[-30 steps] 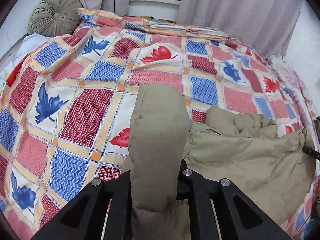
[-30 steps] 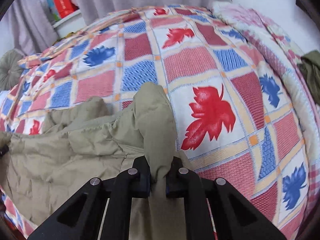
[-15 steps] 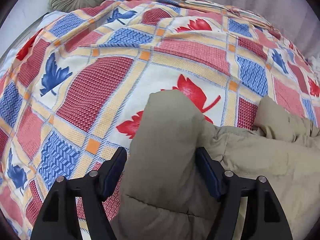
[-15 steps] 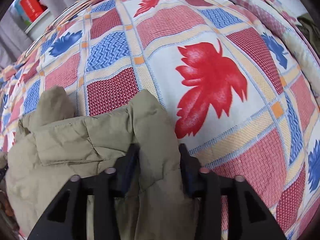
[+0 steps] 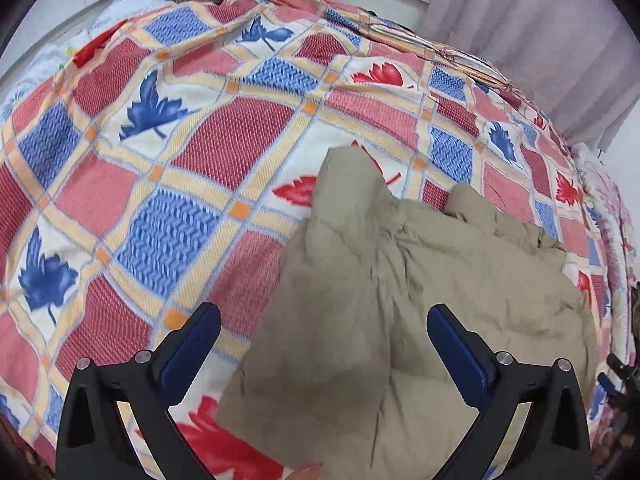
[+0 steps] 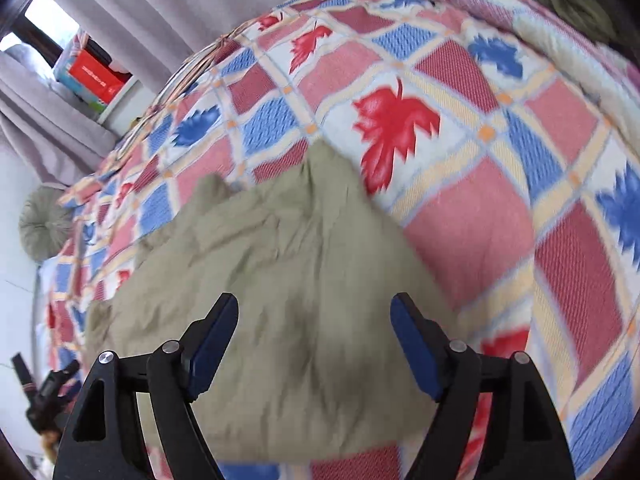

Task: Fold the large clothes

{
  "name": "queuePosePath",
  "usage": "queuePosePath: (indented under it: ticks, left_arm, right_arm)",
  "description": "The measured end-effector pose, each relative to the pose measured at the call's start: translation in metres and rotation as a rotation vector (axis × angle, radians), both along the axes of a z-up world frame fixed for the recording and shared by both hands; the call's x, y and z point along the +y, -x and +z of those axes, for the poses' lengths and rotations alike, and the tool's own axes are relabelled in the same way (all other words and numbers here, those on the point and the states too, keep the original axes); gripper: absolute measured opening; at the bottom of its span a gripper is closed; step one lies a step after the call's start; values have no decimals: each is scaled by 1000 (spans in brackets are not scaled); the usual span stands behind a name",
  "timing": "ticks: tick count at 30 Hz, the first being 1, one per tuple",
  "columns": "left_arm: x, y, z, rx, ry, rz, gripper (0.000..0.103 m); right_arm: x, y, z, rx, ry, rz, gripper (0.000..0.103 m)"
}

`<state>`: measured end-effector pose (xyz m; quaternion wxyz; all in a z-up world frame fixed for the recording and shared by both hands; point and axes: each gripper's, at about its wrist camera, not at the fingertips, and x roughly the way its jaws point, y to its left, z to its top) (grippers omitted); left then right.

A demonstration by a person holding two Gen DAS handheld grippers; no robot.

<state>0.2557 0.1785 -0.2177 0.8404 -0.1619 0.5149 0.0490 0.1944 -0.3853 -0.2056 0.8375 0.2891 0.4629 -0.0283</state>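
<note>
The left gripper point(image 5: 323, 354) hangs low over the bed point(image 5: 224, 136), its fingers point(image 5: 191, 350) spread wide and released — the khaki padded jacket point(image 5: 400, 300) lies crumpled between and beyond them, lower centre-right of frame. The right gripper point(image 6: 314, 344) is likewise splayed, empty, above the jacket point(image 6: 280, 280) — this view is blurred.
</note>
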Motion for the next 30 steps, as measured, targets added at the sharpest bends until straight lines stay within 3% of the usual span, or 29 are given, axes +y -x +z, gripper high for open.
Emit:
queuePosePath:
  ticks: [3,6,11,13,23,30]
  left_arm:
    - [-5,29,-9,27,68,-2,103]
    - [-9,53,-26,58,212,-25,103]
    - [-8,87,-60,54,487,50,103]
    - [-10,92,-73,58,539,82,103]
    - [-26,66,-109,61,568,95,103]
    - [-39,42,-118,78,498,104,102]
  right_arm:
    - [10,28,-12,18,-91,21,81]
    - [17,52,-24,23,-168,29,82]
    - [18,67,-54,25,-356,-28,85]
    - [24,65,-69,53,-396,-28,85]
    - [36,42,-137,112,-613,-74,85]
    - [52,10,-136,78,-615,-54,86]
